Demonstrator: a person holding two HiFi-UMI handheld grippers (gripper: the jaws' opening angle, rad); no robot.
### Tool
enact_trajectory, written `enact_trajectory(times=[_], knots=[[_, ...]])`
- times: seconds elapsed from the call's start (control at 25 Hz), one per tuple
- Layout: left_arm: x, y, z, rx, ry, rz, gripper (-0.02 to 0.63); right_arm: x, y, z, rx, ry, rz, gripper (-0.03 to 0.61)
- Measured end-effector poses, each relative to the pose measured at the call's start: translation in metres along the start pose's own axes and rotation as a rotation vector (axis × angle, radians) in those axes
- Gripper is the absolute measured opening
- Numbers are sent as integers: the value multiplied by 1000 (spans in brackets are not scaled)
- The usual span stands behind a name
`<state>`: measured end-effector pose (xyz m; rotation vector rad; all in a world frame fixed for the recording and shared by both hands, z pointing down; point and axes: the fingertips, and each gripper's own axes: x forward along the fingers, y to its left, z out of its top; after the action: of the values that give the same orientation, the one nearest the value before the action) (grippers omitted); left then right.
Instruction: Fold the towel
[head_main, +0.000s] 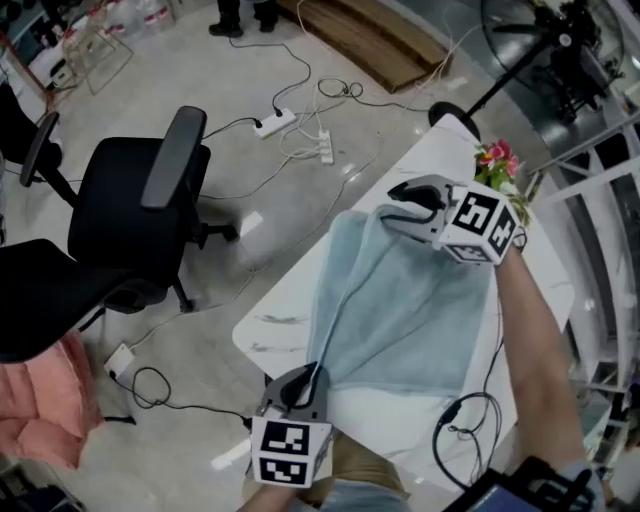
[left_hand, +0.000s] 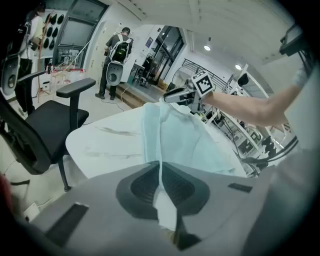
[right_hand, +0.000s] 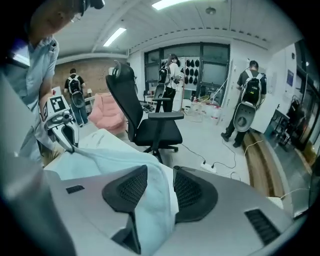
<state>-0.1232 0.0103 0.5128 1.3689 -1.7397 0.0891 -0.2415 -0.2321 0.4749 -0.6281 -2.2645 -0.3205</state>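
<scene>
1. On the white rounded desk (head_main: 285, 315) a pale blue cloth towel (head_main: 400, 310) lies spread from the near edge towards the far end.
2. At the towel's near left corner, the left gripper (head_main: 305, 385) has its jaws closed on the cloth.
3. At the towel's far edge, the right gripper (head_main: 395, 203) has its jaws apart, and a fold of towel hangs loosely between them.
4. A raised crease runs along the towel's left side between the two grippers.
5. Left of the desk, a black office chair (head_main: 140, 200) stands on the floor (head_main: 300, 60).
</scene>
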Motion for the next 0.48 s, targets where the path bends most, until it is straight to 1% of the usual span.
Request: enact_trajectory(times=[0.04, 0.08, 0.12, 0.16, 0.2, 0.36, 0.48], knots=[[0, 0, 0, -4, 0, -2, 20, 6, -1, -4, 2, 19, 20, 178], [1, 0, 1, -10, 0, -4, 20, 12, -1, -9, 1, 38, 35, 161], [1, -1, 1, -14, 0, -5, 20, 14, -1, -12, -3, 47, 44, 95], [1, -1, 2, -17, 1, -6, 20, 15, -1, -11, -4, 40, 42, 70], [1, -2, 3, -20, 1, -7, 20, 12, -2, -7, -3, 17, 33, 61], [-11, -6, 11, -25, -26, -12, 19, -5, 1, 25, -21, -92, -28, 60], [-24, -6, 14, -28, -46, -6, 20, -2, 4, 44, -51, -124, -49, 60]])
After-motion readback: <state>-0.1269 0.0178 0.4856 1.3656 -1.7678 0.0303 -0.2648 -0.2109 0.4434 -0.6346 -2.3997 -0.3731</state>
